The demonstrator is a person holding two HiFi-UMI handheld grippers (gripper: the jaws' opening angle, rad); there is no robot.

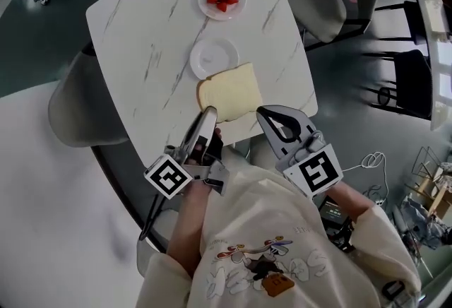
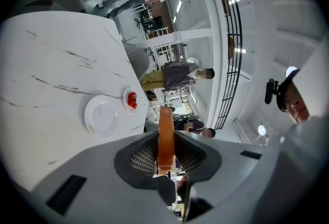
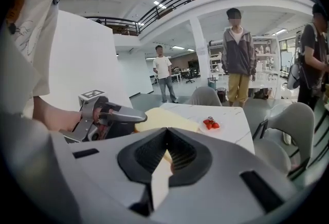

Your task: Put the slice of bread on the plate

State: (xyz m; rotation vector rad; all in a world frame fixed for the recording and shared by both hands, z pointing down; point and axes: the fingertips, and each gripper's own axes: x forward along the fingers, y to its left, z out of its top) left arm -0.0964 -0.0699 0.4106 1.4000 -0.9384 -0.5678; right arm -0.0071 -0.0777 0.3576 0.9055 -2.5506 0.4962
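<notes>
Left gripper [image 1: 209, 113] and right gripper [image 1: 263, 112] each clamp a near corner of the bread slice [image 1: 229, 92] at the table's [image 1: 155, 31] near edge, just beside the white plate [image 1: 214, 57]. Sweatshirt [image 1: 261, 257] lettering is too small to read.

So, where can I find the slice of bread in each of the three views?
Head view: slice of bread at the centre, just below the empty plate.
Left gripper view: only its brown crust edge, upright between the jaws, lower centre.
Right gripper view: pale slab just above the jaws, centre.
Shared landmark: the plate of strawberries, beyond the bread in all three.
</notes>
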